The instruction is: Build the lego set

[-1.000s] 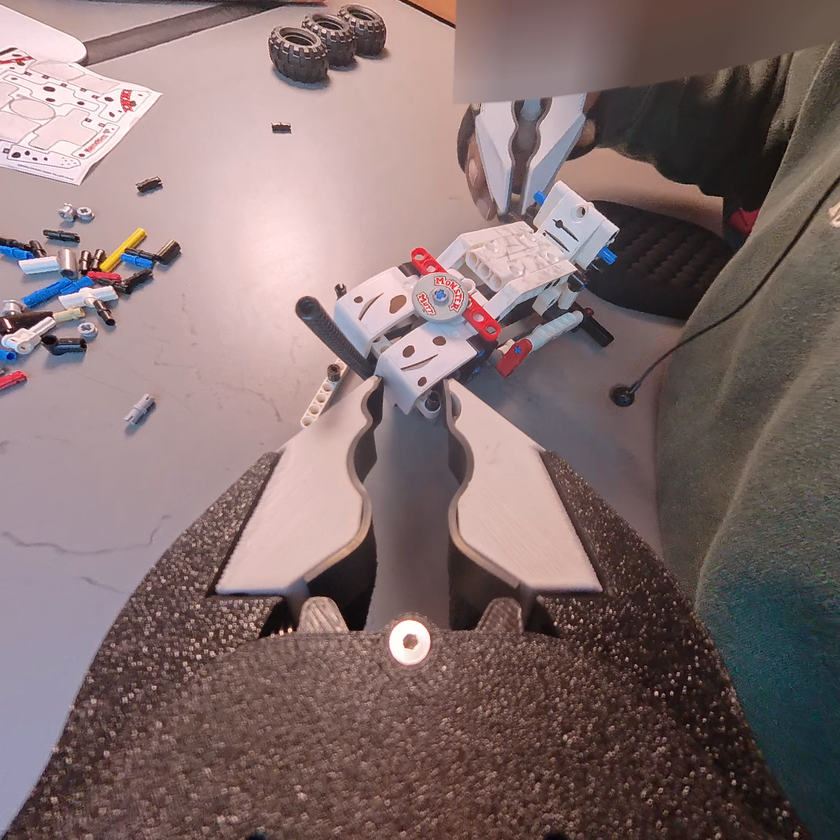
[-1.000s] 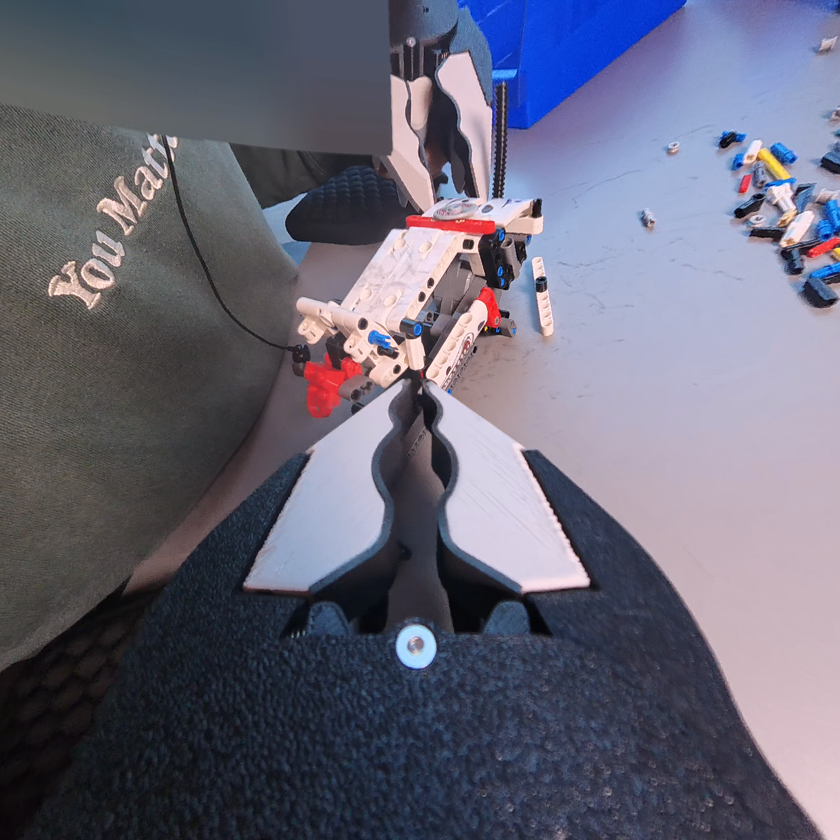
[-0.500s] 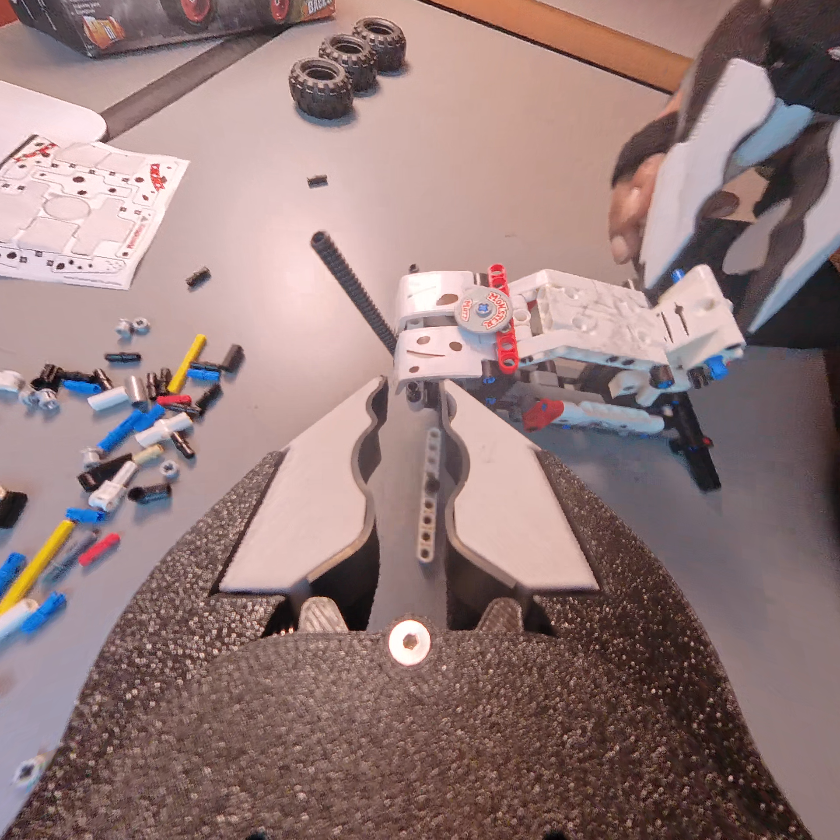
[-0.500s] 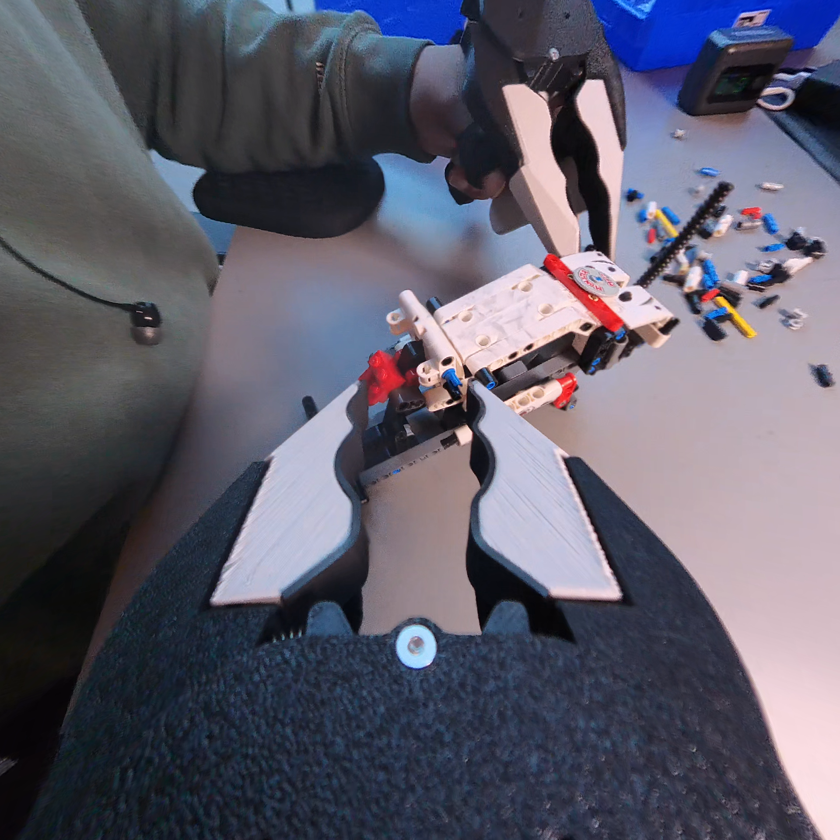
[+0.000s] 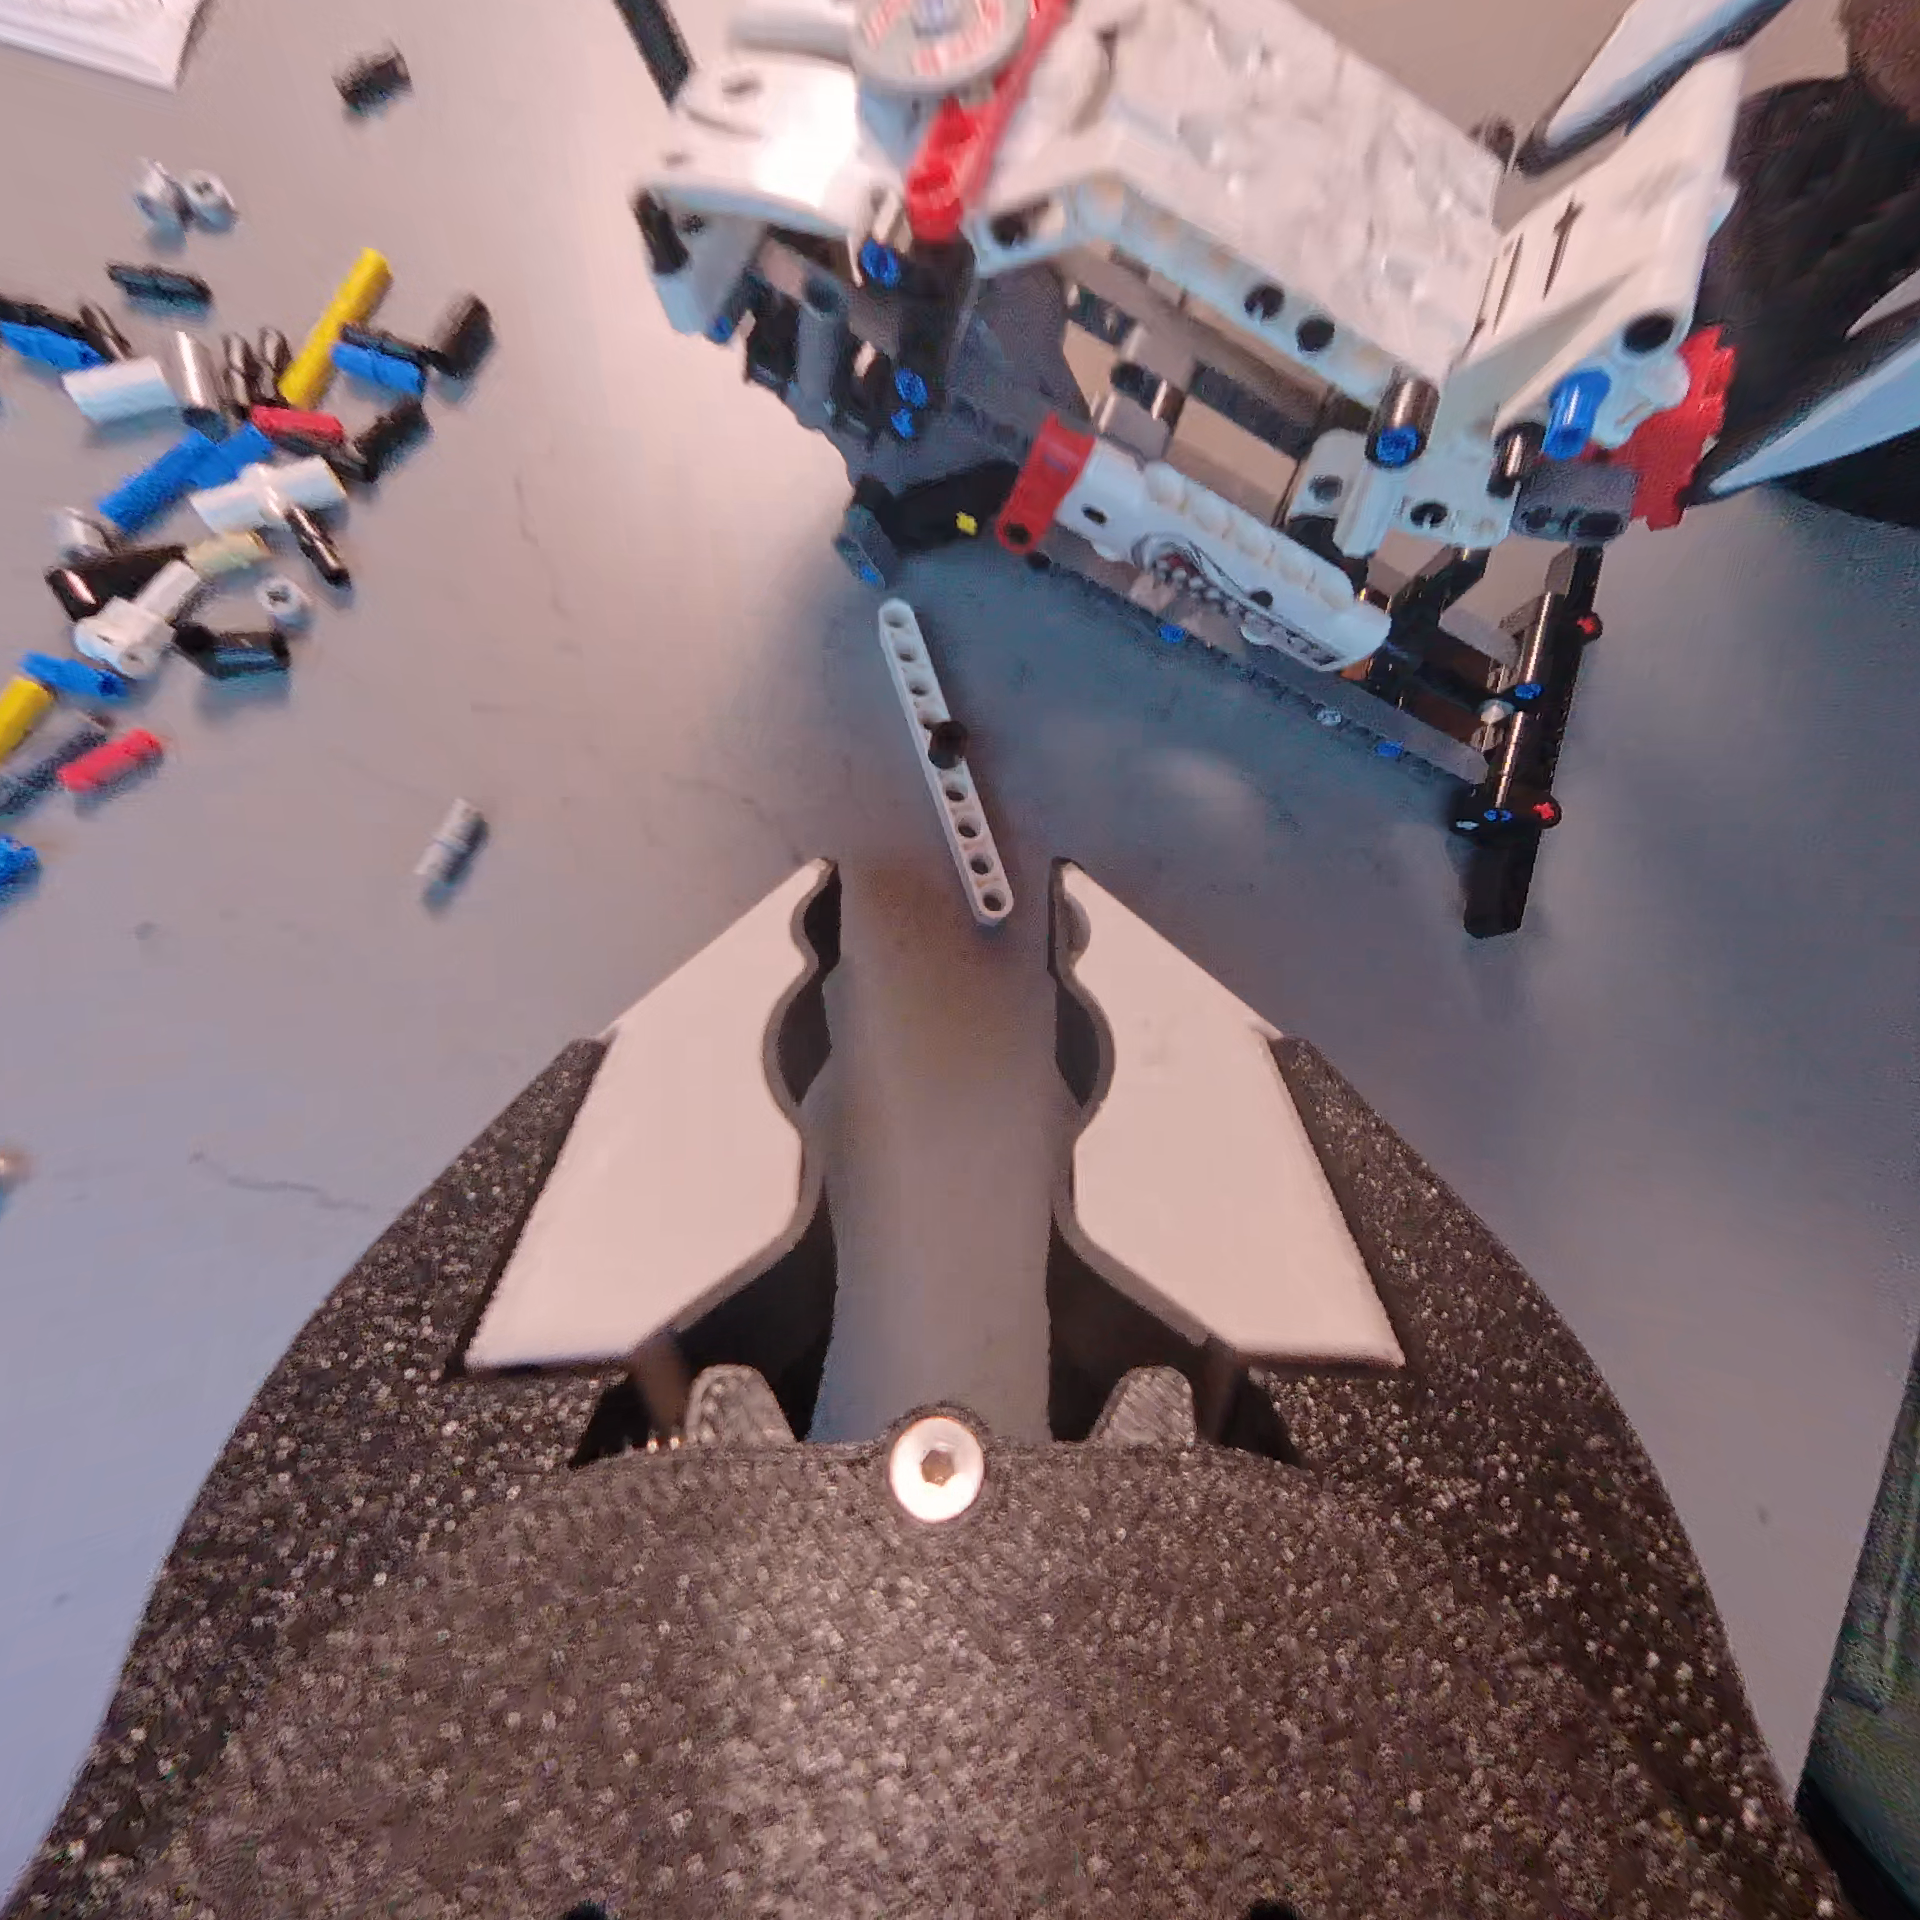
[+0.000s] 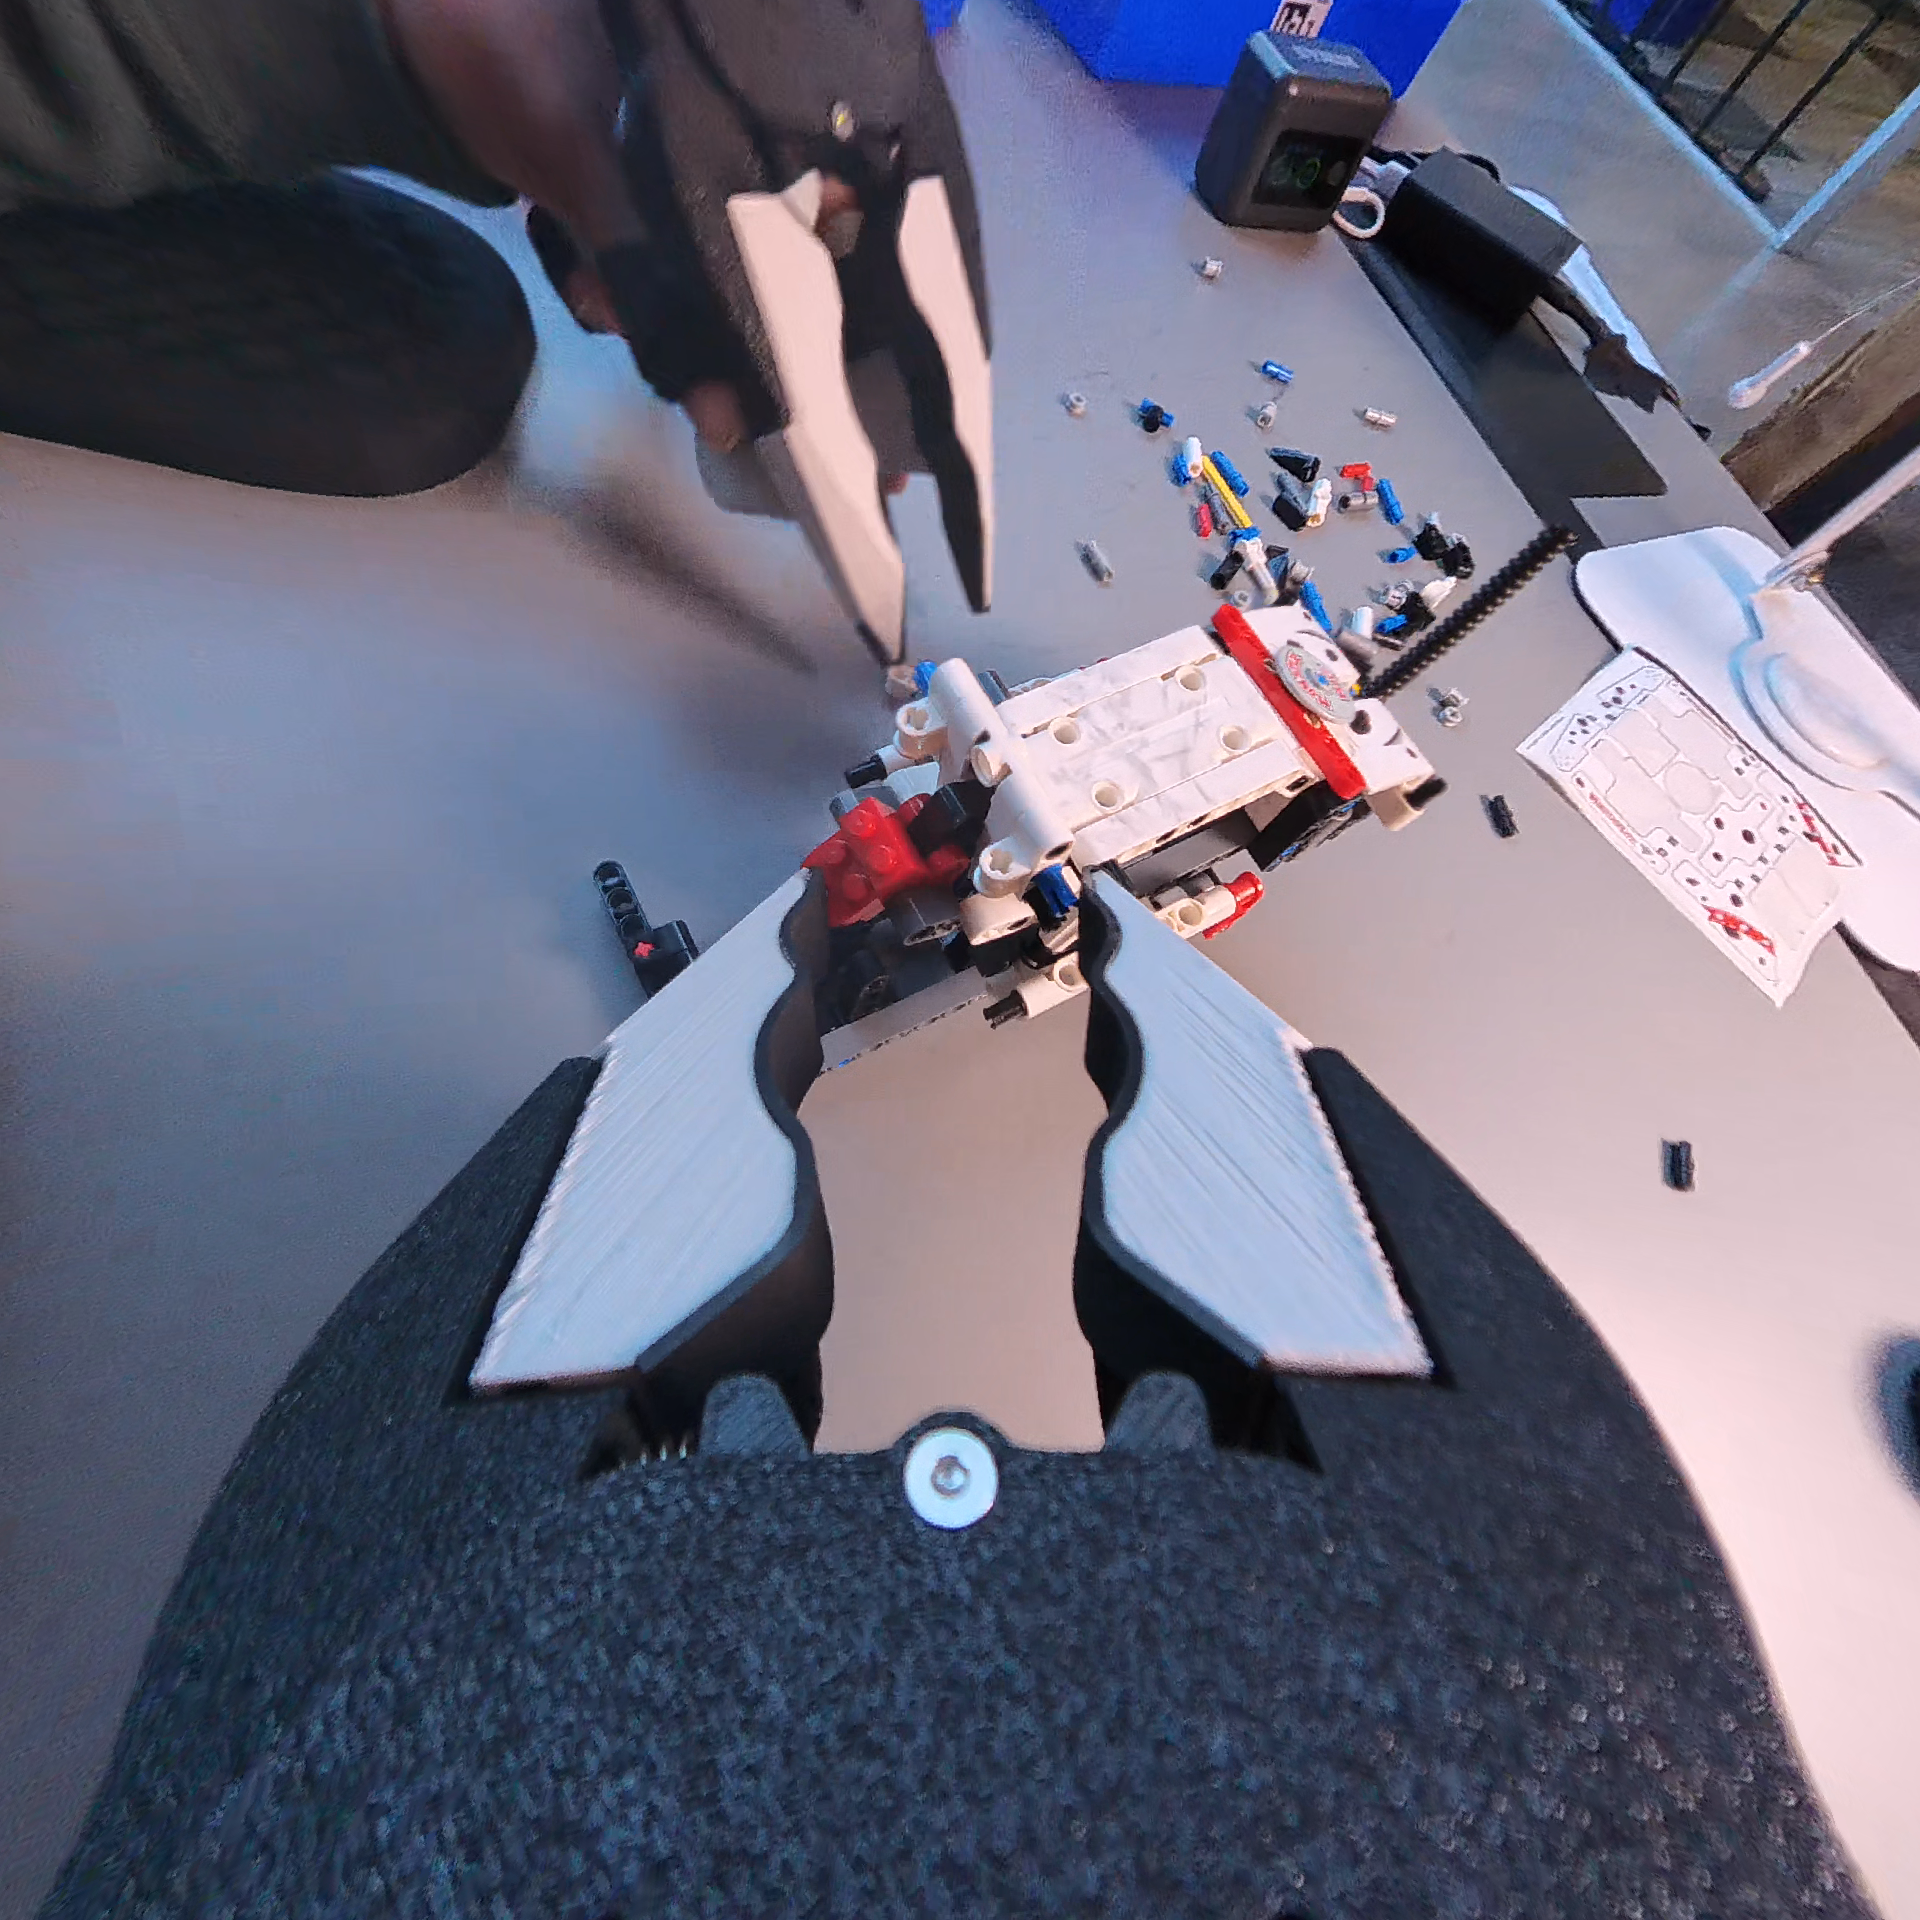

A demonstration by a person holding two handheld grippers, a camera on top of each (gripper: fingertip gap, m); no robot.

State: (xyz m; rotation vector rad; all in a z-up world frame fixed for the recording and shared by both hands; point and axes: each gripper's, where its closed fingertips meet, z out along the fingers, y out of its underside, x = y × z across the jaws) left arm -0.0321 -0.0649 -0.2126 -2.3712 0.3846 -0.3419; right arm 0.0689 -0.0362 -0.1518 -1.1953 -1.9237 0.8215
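A small black camera (image 6: 1288, 130) sits near the far edge of the grey table (image 6: 1455, 1091), just beside a blue bin (image 6: 1195, 36), with a black mat (image 6: 1538, 405) to its right.

table (image 5: 540, 1039): smooth matt grey, fine cracks
lego model (image 6: 1132, 758): glossy white, red, black plastic
loose pieces (image 5: 208, 457): shiny coloured plastic
left gripper (image 5: 943, 894): rough speckled black body, matt ribbed fingers
sticker sheet (image 6: 1694, 821): thin white paper
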